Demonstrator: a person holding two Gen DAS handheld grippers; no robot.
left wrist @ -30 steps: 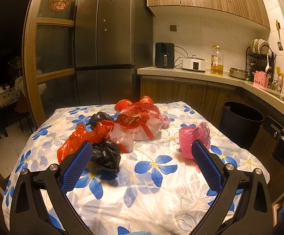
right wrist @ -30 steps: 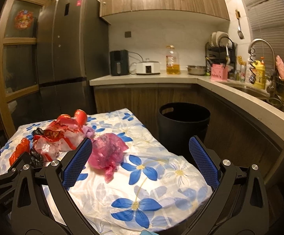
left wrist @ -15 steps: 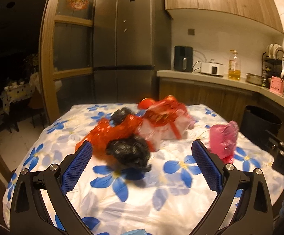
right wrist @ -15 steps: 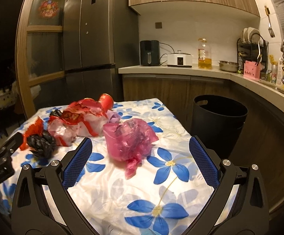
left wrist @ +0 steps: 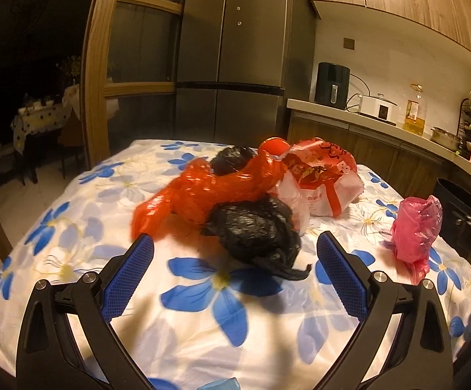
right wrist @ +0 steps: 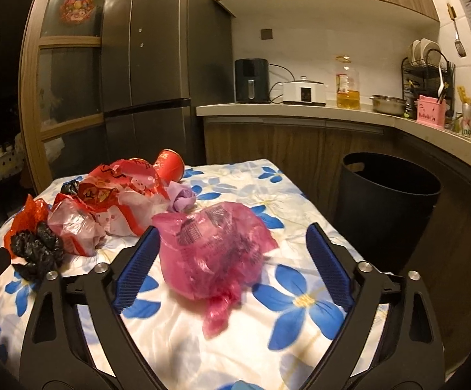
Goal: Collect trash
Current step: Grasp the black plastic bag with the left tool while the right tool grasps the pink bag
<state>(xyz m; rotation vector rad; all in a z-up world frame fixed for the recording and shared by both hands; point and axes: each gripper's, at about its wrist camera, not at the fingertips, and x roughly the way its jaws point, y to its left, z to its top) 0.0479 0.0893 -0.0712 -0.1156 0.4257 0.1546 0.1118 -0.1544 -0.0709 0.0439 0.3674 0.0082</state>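
Collected: none seen | Remaining beside bin (right wrist: 388, 204): pink bag (right wrist: 214, 253), black bag (left wrist: 255, 234), red heap | Right gripper (right wrist: 232, 260) closing astride pink bag, untouched | Left gripper (left wrist: 235, 266) wide, empty

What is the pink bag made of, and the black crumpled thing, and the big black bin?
The pink bag looks like thin, see-through plastic film: glossy, wrinkled, with print showing through. The black crumpled bag seems to be thin plastic too, opaque, with shiny creases. The black bin looks like stiff, matte plastic, with smooth walls and a cut-out handle at its rim, though the dim light leaves that unsure.
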